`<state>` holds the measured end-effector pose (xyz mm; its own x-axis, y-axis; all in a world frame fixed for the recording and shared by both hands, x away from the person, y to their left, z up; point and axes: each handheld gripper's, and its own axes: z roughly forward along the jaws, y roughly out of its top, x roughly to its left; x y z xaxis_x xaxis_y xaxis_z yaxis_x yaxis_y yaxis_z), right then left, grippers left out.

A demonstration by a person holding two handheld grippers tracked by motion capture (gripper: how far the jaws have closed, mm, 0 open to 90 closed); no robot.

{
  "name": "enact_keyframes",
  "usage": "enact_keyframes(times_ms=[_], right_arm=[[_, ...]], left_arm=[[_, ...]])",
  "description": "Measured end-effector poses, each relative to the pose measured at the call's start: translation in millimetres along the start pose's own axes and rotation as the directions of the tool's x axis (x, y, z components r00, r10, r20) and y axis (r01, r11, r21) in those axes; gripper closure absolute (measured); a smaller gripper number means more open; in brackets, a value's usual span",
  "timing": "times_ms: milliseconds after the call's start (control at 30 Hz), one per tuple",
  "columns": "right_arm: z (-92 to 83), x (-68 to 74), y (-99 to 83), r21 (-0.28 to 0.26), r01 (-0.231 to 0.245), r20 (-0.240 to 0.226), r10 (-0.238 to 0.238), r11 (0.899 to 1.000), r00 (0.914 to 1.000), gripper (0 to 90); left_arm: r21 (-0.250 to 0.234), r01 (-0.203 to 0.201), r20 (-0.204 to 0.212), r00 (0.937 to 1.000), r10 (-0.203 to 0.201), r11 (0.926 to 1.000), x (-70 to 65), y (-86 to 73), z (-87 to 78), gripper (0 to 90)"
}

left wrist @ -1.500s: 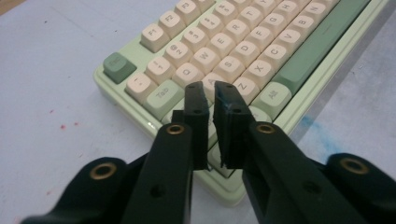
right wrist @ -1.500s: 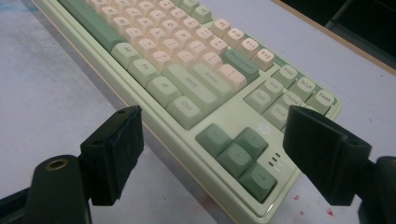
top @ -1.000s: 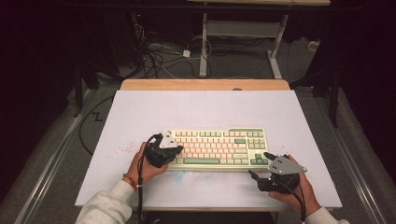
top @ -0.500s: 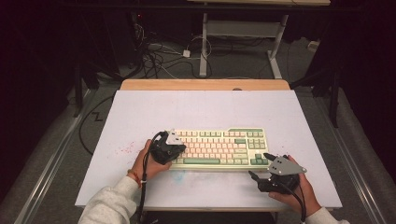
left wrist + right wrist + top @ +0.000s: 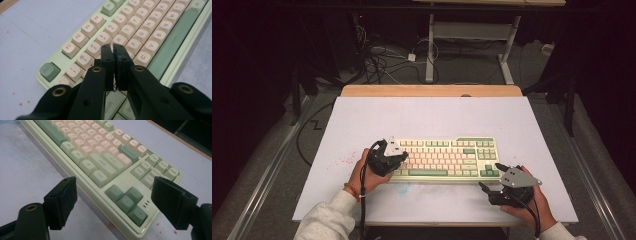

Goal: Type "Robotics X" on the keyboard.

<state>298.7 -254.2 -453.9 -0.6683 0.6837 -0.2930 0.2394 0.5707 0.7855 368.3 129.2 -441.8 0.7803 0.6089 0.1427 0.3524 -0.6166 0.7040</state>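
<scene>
Both grippers at keyboard [image 5: 444, 157]: left gripper [image 5: 113, 48] closed above keys, right gripper [image 5: 113, 197] straddling corner.

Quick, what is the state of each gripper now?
Left gripper: closed, holding nothing, tips over the keyboard.
Right gripper: open, empty.

Keyboard [image 5: 117, 182]: glossy pale-green plastic case, matt smooth keycaps. Table [image 5: 427, 115]: matt lilac sheet over a wooden edge.
</scene>
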Motion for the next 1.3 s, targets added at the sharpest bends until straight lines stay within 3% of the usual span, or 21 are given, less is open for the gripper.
enact_keyframes(times_ms=[767,1300], right_arm=[[0.5,-4.5,-0.5,-0.002,-0.011,0.007,0.011,1.0,0.9999,21.0],[-4.5,-3.1,-4.1,0.001,-0.011,0.014,0.011,1.0,0.9998,21.0]], left_arm=[[-0.05,-0.032,0.051,0.9981,0.035,0.9983,-12.7,14.0,-8.7,85.8],[-0.036,-0.112,0.099,0.9884,0.115,0.9931,-38.3,22.0,-2.6,85.8]])
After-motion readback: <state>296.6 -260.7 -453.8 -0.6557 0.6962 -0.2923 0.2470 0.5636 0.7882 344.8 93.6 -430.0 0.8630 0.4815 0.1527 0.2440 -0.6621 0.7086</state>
